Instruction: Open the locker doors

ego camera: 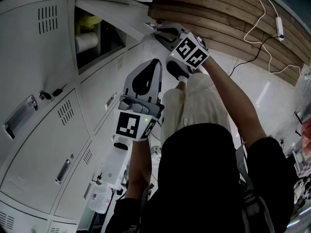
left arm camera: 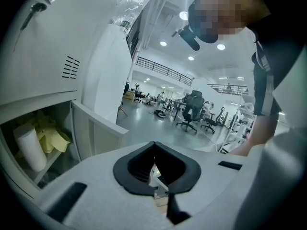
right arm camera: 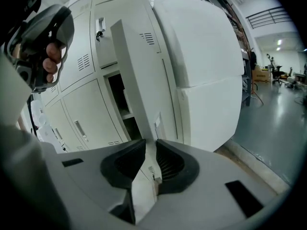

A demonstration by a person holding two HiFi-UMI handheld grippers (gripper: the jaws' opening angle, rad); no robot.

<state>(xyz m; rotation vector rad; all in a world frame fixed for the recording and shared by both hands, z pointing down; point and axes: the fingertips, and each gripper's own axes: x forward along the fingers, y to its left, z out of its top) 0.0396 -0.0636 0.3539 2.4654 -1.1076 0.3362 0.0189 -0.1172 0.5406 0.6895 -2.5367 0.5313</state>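
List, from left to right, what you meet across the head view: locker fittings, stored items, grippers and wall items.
Closed locker's handle → white roll in the open locker → left gripper → right gripper, clamped on the open door edge → white adapter on the wall cable.

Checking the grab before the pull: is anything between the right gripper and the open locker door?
Nothing visible does. The right gripper is clamped directly on the free edge of the locker door; the left gripper hangs apart from it, jaws together, empty.

no legible text, no numbers
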